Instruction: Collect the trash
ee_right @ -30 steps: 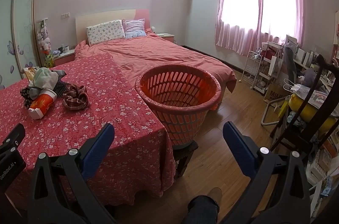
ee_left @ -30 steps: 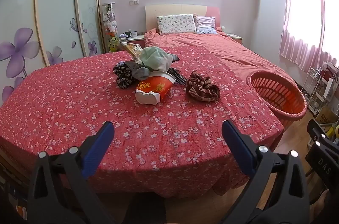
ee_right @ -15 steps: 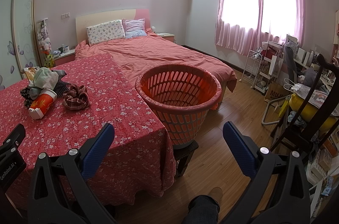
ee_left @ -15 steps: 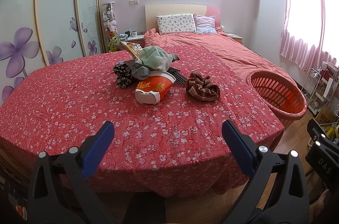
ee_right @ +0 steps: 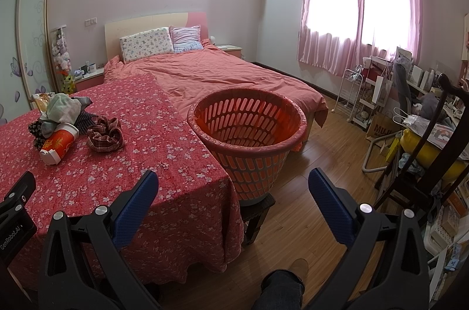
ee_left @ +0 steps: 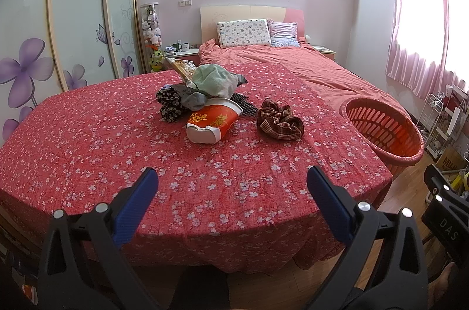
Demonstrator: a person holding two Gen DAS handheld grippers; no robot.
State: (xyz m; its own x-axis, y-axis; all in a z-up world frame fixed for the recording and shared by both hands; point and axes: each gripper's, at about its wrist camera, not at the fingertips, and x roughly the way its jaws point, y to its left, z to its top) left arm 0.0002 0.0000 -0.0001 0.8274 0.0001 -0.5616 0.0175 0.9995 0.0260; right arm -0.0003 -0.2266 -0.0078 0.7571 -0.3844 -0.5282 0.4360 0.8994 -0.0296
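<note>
the left gripper (ee_left: 233, 181) is held with its jaws spread wide and nothing between them, above the near edge of the table (ee_left: 88, 140), which is covered by a red flowered cloth. the right gripper (ee_right: 233, 184) is likewise spread wide and unloaded, pointed toward the orange basket (ee_right: 249, 131) that is set on a low stool just beside the table's corner. the trash is gathered near the middle of the table: a red paper cup (ee_left: 212, 120) is laid on its side, a plaid cloth bundle (ee_left: 278, 123) is seen just beside it, and a heap of rags (ee_left: 214, 81) and a snack packet (ee_left: 181, 66) are piled behind. a bed (ee_right: 234, 75) is seen beyond.
</note>
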